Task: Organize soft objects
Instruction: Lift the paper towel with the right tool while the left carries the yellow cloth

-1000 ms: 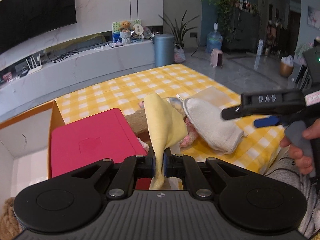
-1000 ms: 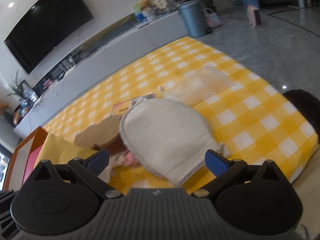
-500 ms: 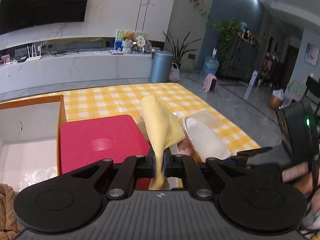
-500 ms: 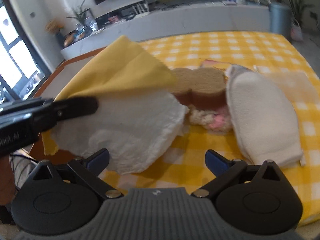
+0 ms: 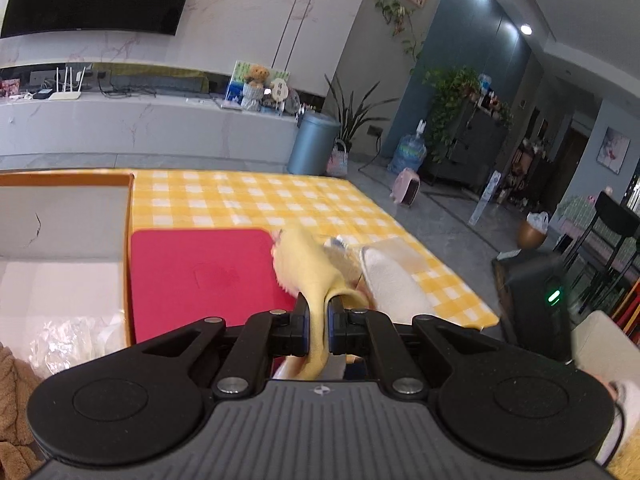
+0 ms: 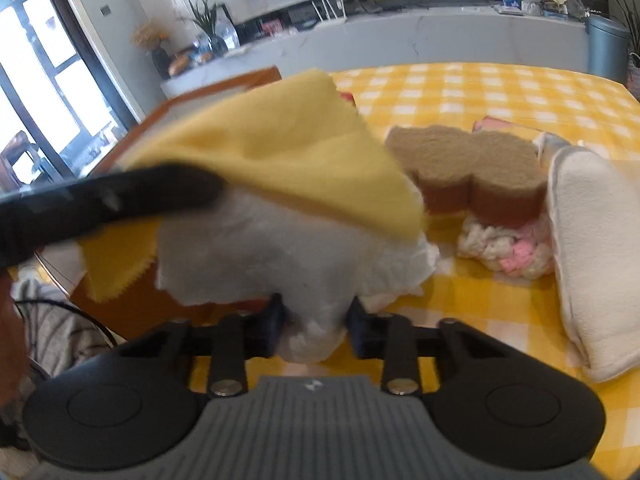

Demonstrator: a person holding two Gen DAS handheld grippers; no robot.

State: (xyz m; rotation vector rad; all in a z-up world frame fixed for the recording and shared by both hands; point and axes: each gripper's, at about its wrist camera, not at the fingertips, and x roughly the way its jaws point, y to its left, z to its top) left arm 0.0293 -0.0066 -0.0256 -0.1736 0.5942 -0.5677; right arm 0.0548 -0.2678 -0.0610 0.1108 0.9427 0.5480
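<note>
My left gripper (image 5: 318, 326) is shut on a yellow cloth (image 5: 308, 270) and holds it up over the red lid (image 5: 200, 276). In the right wrist view the same yellow cloth (image 6: 288, 152) hangs from the left gripper's black finger (image 6: 112, 200) at the left. My right gripper (image 6: 316, 322) is shut on a white crumpled cloth (image 6: 272, 256) that hangs under the yellow one. A brown sponge (image 6: 468, 168), a pink and white knitted piece (image 6: 508, 248) and a white padded mitt (image 6: 592, 252) lie on the yellow checked tablecloth (image 6: 500, 92).
An orange box (image 5: 60, 248) with a white inside stands left of the red lid, with clear plastic in it. A brown fluffy item (image 5: 14, 392) is at the lower left. The table's right edge (image 5: 460, 276) drops to a grey floor.
My right gripper has swung left to the cloths and closed on the white cloth. My left gripper has tilted up, still holding the yellow cloth.
</note>
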